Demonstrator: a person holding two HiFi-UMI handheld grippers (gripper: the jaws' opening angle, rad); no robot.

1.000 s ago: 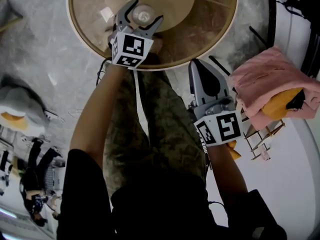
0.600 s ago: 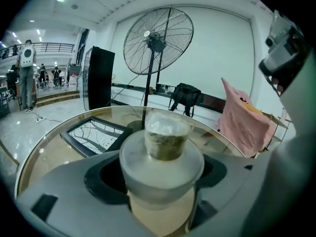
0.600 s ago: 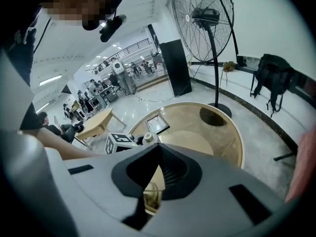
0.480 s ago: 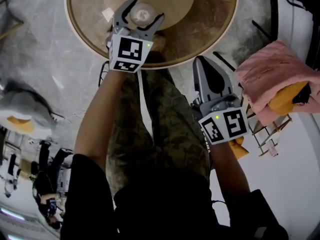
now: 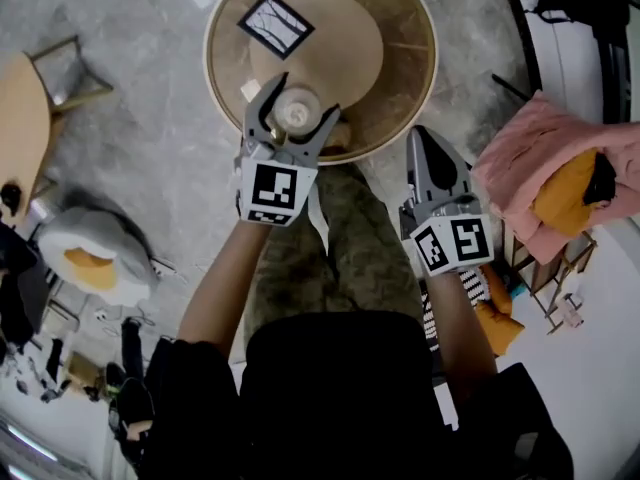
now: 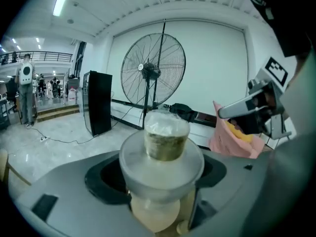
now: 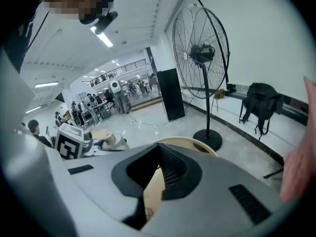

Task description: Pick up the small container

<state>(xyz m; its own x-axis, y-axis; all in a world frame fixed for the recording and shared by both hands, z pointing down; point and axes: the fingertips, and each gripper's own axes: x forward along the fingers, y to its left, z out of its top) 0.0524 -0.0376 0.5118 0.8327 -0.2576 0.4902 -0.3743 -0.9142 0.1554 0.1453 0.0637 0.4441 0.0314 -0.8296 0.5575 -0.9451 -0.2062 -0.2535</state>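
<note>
Two grippers: our left gripper (image 5: pixel 299 105) clamps the small container (image 6: pixel 167 138) upright above the round counter's (image 5: pixel 402 56) near edge (upright likely keeps the contents in). Our right gripper (image 5: pixel 425 140) hangs closed and empty, aside.

Quick headcount: two claws, left claw (image 5: pixel 303 98) and right claw (image 5: pixel 427 138), one small container (image 6: pixel 166 137), and one round bench (image 5: pixel 405 58) with one black-framed square panel (image 5: pixel 276 24) at its 12 o'clock. Past that there's one big pedestal fan (image 6: pixel 153 70), one black cabinet (image 6: pixel 97 102), one black bag (image 7: pixel 259 105) and one heap of pink cloth (image 5: pixel 540 163) out at 3 o'clock. A few people (image 6: pixel 25 83) stand far off in the hall, too small to count properly.
</note>
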